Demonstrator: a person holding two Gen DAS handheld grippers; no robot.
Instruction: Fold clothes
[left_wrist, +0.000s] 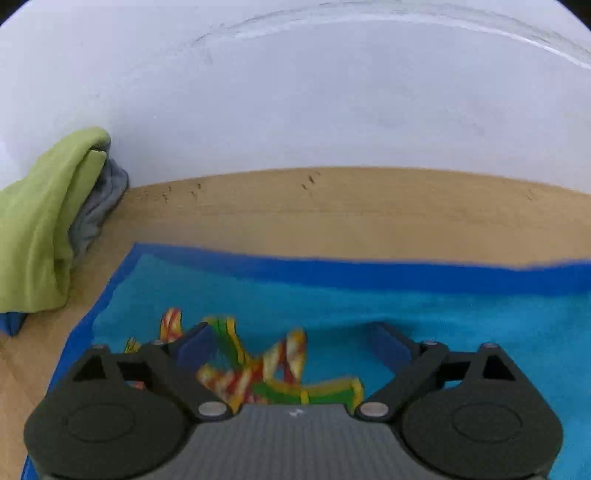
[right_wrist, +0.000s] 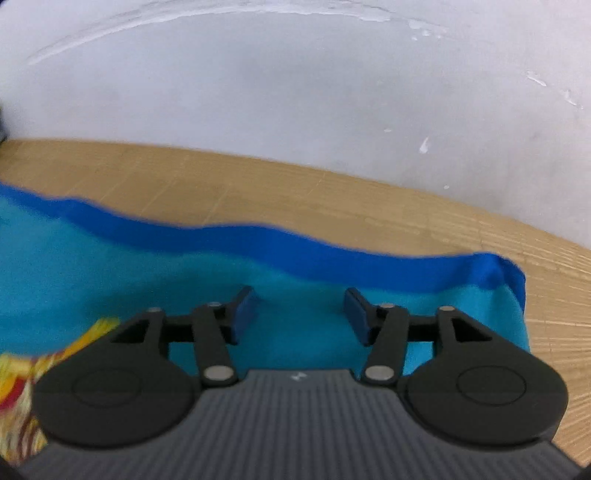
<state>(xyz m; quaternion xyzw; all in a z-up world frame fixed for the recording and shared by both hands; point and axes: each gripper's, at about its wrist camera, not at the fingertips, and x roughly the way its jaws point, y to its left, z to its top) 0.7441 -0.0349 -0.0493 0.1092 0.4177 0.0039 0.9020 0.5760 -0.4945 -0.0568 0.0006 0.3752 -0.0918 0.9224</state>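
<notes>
Your left hand-held gripper (left_wrist: 291, 343) hangs over the shirt (left_wrist: 461, 317) with its blue pads spread wide and nothing between them. Below it lies the shirt's turquoise body, and the print (left_wrist: 266, 365), in red, yellow and green, shows right between the two fingers. Your right hand-held gripper (right_wrist: 300, 314) is spread too, pinching nothing, with its pads above plain turquoise cloth near the shirt's right end. From your right wrist view the shirt (right_wrist: 110, 266) lies flat on the wooden surface (right_wrist: 258, 192), a darker blue band (right_wrist: 295, 254) running along its far edge, and a bit of the print shows at the lower left of that view. The band's right corner is slightly rumpled and lifted where the cloth ends. From your left wrist view the same dark band runs along the far edge and down the left side of the shirt, with bare surface (left_wrist: 369, 210) beyond it up to the white wall (left_wrist: 295, 92). At the far left of that view a pile of clothes (left_wrist: 40, 221) sits against the wall, apart from the shirt: a green piece on top, a grey one behind it and a scrap of blue at its base. Both views are a little blurred.
</notes>
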